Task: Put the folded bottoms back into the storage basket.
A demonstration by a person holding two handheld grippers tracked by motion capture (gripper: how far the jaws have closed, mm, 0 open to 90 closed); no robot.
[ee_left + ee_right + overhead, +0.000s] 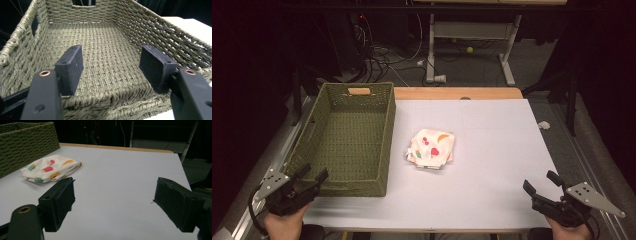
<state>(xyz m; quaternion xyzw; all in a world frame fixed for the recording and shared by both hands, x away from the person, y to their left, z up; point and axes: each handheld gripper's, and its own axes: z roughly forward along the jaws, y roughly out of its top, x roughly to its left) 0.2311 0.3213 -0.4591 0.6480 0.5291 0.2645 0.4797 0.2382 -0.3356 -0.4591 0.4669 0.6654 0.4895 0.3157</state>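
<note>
Step in hand, as judged: pick up the folded cloth [431,149] and place it in the woven basket [382,150].

Cloth location: middle of the white surface [492,165], just right of the basket, apart from its right wall, well clear of both tongs.

Left tongs [312,175]: open, nothing between the jaws, held at the near left corner of the basket and aimed into it. Right tongs [542,181]: open, nothing held, at the near right of the surface, aimed across it toward the cloth.

To do the step well:
- Approach with the right tongs, the set with a free line to the cloth.
- Come in low and level along the surface; keep the jaws wide until they straddle the folded edge.
- Close on several layers at once, near the thick side of the fold, to stop the bundle opening on the lift.
- Lift above the basket rim before crossing left; risk of snagging the weave otherwise.
- Keep the left tongs clear of the drop zone, or use them to steady the basket's near wall.

View differences:
- High view: overall layout, both hands, gap between cloth and basket.
- Left gripper view: bare basket floor [105,50] and handle cut-out in the far wall, nothing inside.
- Right gripper view: side profile of the cloth [51,167], stacked layers and fruit print, and the basket's outer wall [27,145].
</note>
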